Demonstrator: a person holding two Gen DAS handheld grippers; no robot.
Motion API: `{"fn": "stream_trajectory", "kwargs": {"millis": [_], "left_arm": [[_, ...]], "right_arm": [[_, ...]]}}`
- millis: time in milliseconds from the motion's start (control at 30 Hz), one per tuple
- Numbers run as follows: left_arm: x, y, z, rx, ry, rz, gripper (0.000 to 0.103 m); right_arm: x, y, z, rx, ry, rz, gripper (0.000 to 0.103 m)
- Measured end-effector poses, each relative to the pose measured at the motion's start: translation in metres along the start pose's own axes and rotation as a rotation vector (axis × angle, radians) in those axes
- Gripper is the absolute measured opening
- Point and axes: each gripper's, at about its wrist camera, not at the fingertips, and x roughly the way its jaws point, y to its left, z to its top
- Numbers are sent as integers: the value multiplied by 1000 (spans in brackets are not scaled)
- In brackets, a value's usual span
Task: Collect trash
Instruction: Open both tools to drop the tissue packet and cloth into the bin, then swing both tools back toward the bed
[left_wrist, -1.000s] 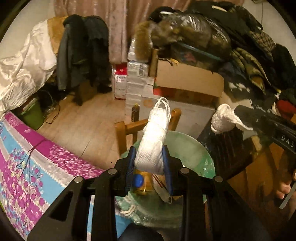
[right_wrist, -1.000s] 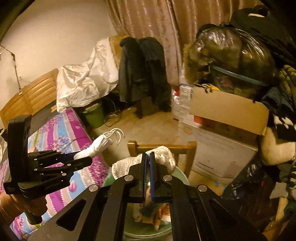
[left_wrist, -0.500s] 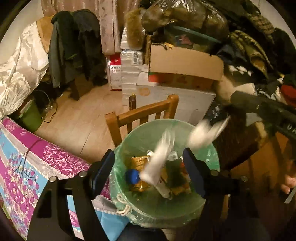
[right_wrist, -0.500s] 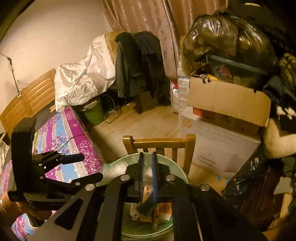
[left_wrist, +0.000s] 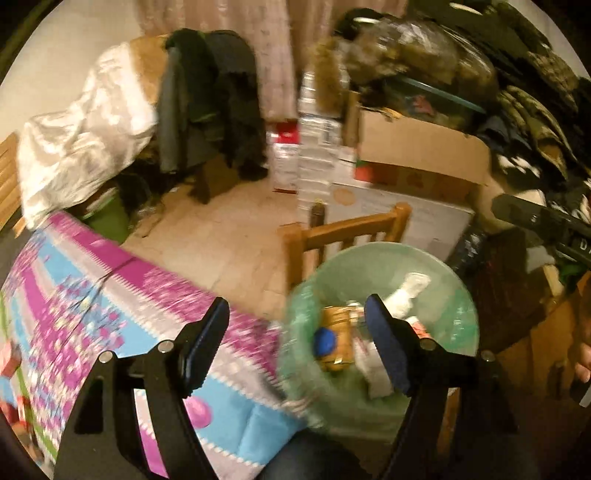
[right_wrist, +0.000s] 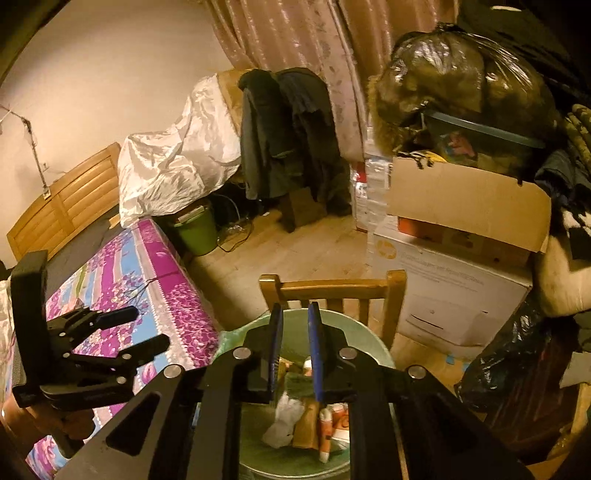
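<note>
A bin lined with a green bag (left_wrist: 458, 295) stands below both grippers, in front of a wooden chair back (left_wrist: 347, 229). In it lie a white mask (left_wrist: 406, 291), a brown bottle with a blue cap (left_wrist: 334, 343) and other scraps. My left gripper (left_wrist: 295, 304) is open wide with nothing between its fingers, over the bin's left rim. My right gripper (right_wrist: 295, 306) hangs above the bin (right_wrist: 354, 325) with a narrow gap between its pads, holding nothing. A white crumpled wad (right_wrist: 284, 417) lies in the bin beneath it. The left gripper (right_wrist: 149, 326) shows at the left of the right wrist view.
A bed with a purple and blue flowered cover (right_wrist: 147, 266) runs along the left. Stacked cardboard boxes (right_wrist: 461, 199) with bags on top stand at the right, a black bag (right_wrist: 517, 362) beside them. A green bucket (right_wrist: 195, 232) and a coat-hung chair (right_wrist: 288, 140) stand on the wooden floor behind.
The left gripper opened and its white mask dropped into the bin. The right gripper parted slightly and its white wad fell in too. The left view swung left.
</note>
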Motion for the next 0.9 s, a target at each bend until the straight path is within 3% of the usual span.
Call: {"fn": "stream_trajectory", "kwargs": {"millis": [167, 200, 267, 400, 733, 900], "left_arm": [[-19, 51, -36, -123, -9, 131, 72], [-22, 61, -45, -148, -6, 158, 72], [-32, 87, -71, -211, 8, 216, 72], [-55, 127, -122, -314, 41, 321, 72], [-156, 227, -271, -744, 100, 537, 72], [-197, 256, -317, -888, 93, 607, 72]], "right_arm": [[12, 39, -6, -49, 2, 69, 17], [15, 48, -6, -58, 8, 78, 21], [24, 67, -9, -82, 27, 98, 27], [42, 121, -19, -149, 75, 182, 27], [86, 294, -65, -381, 228, 418, 27], [102, 387, -100, -507, 307, 540, 31]]}}
